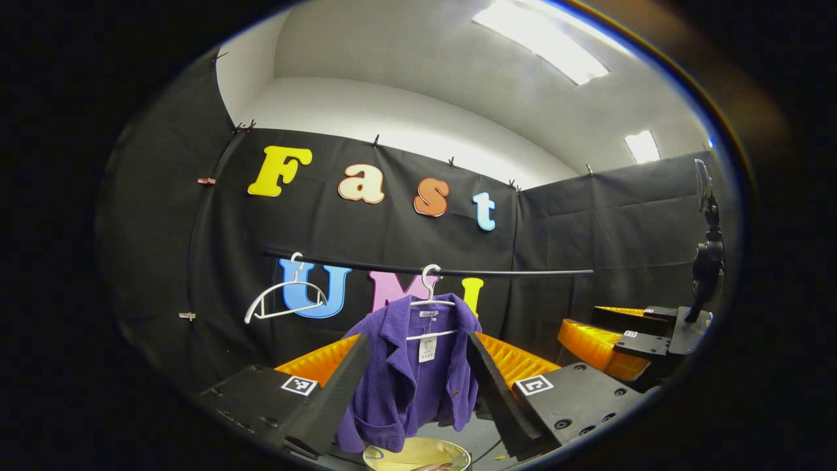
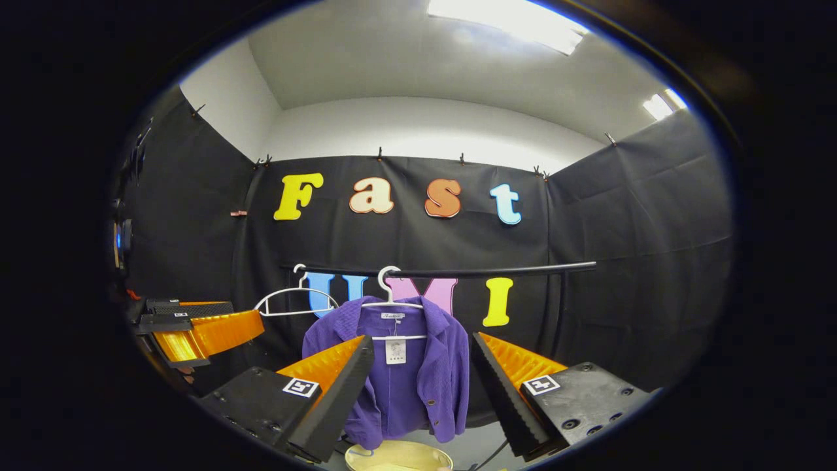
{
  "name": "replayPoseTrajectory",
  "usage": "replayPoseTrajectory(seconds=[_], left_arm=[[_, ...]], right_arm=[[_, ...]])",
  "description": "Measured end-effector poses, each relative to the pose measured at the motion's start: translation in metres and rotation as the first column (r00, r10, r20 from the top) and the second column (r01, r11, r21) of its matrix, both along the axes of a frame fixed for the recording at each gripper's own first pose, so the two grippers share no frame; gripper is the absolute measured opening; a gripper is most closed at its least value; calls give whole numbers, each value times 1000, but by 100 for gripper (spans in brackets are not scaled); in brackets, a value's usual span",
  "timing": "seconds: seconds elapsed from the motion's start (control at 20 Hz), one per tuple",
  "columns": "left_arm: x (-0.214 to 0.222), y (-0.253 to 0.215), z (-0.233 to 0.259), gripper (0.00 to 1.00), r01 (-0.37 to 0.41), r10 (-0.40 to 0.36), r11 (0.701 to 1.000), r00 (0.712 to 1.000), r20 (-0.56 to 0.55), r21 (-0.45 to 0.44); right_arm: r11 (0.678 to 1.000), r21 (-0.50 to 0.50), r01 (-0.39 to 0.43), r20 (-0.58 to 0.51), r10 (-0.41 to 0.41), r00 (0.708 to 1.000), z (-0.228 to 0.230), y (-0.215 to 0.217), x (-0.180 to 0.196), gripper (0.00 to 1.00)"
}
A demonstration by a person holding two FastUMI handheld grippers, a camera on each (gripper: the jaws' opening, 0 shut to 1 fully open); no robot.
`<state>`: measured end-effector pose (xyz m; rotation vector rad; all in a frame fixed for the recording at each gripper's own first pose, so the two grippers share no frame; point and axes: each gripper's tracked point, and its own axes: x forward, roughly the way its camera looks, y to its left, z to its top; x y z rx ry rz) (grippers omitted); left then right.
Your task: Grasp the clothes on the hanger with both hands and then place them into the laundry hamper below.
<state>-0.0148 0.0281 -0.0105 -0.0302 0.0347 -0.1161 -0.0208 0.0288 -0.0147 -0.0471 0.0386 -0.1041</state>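
A purple corduroy jacket hangs on a white hanger from a black rail. It faces me in both views, with a paper tag at its collar. The yellow rim of the hamper sits right beneath it. My left gripper is open, short of the jacket, which is framed between its fingers. In the right gripper view, the jacket and hamper appear the same way, with my right gripper open and short of the cloth. Each gripper sees the other beside it: right gripper, left gripper.
An empty white hanger hangs on the rail to the left of the jacket, also seen as the empty hanger. A dark stand with a device rises at the far right. Black cloth walls close in behind and on both sides.
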Motion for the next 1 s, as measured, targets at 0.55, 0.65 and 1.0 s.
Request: replayPoseTrajectory(seconds=[0.55, 0.65, 1.0], left_arm=[[-4, 5, -21, 94, 52, -52, 999, 999, -5, 2], [5, 4, -36, 94, 50, -49, 999, 998, -30, 20], [69, -19, -103, 94, 16, -20, 998, 997, -74, -55]], right_arm=[[999, 15, 40, -7, -40, 999, -18, 9, -2, 97], [999, 33, 21, -24, -20, 1000, -31, 12, 10, 97], [993, 100, -56, -48, 61, 997, -90, -7, 85, 97]])
